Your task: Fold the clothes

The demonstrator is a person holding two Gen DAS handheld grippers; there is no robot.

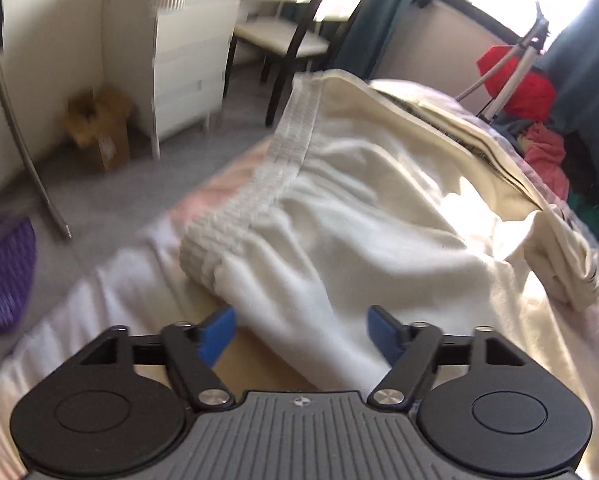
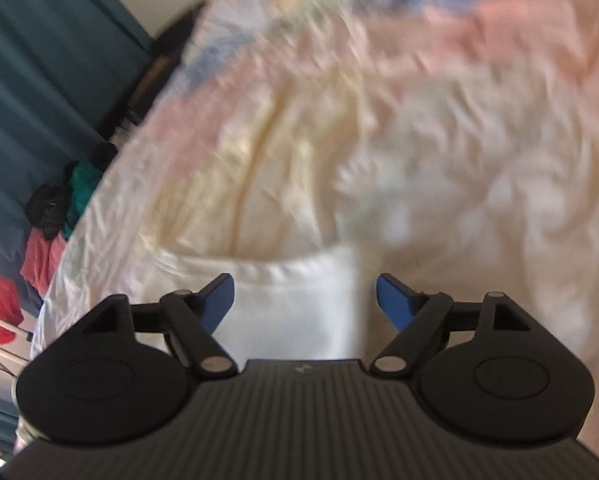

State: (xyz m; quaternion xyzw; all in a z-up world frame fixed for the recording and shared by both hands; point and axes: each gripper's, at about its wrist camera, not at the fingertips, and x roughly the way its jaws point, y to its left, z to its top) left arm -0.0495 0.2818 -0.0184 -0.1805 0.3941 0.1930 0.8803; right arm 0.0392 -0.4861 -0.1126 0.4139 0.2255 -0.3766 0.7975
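Note:
A cream-white garment with a ribbed elastic waistband [image 1: 339, 208] lies folded over on the bed, waistband toward the bed's left edge. My left gripper [image 1: 301, 330] is open, its blue fingertips [image 1: 219, 330] either side of the garment's near fold. In the right wrist view a flat white part of the garment [image 2: 299, 304] lies between the open blue fingertips [image 2: 395, 304] of my right gripper [image 2: 305, 300]. Neither gripper holds anything. Both views are blurred.
The bed has a pastel pink, yellow and blue sheet [image 2: 439, 120]. A pile of red and pink clothes [image 1: 531, 96] lies at the far right by teal curtains [image 2: 39, 80]. A chair [image 1: 283, 40], white drawers [image 1: 187, 72], a cardboard box [image 1: 99, 132] and a purple basket [image 1: 3, 272] stand on the floor left.

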